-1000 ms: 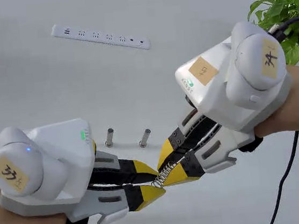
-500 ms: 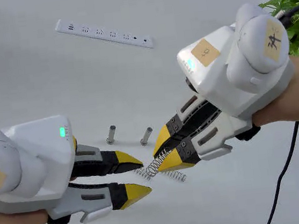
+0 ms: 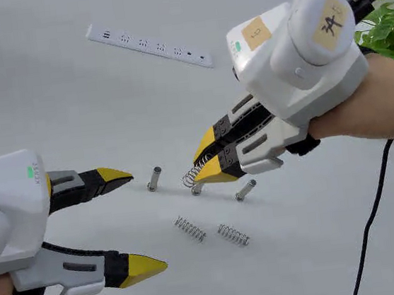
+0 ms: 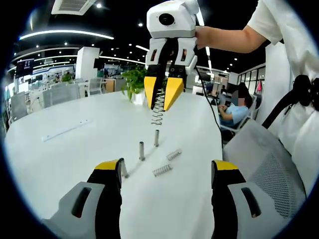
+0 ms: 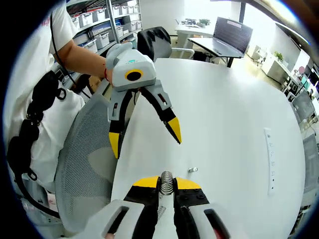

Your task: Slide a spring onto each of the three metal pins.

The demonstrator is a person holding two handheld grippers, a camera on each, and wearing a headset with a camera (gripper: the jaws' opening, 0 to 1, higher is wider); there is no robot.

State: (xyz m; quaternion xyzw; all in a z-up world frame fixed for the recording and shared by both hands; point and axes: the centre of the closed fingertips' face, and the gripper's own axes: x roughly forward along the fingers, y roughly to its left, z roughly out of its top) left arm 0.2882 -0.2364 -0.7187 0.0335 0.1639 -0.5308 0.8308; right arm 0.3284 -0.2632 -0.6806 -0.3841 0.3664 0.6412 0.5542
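Observation:
Three short metal pins stand on the white table: one at the left (image 3: 154, 179), a middle one (image 3: 197, 188) and one at the right (image 3: 245, 190). My right gripper (image 3: 204, 168) is shut on a spring (image 3: 192, 177), which hangs from its tips just above the middle pin (image 4: 156, 138). In the left gripper view the held spring (image 4: 158, 112) points down at that pin. Two loose springs (image 3: 190, 228) (image 3: 233, 234) lie in front of the pins. My left gripper (image 3: 141, 221) is open and holds nothing, off to the left of the pins.
A white power strip (image 3: 150, 46) lies at the far side of the table. A potted plant (image 3: 390, 18) stands at the right edge. A black cable (image 3: 377, 226) trails down from the right gripper. A mesh office chair (image 5: 84, 164) sits behind the left gripper.
My left gripper let go of the spring, opened and drew back to the left. The right gripper carried the spring up and over to the middle pin.

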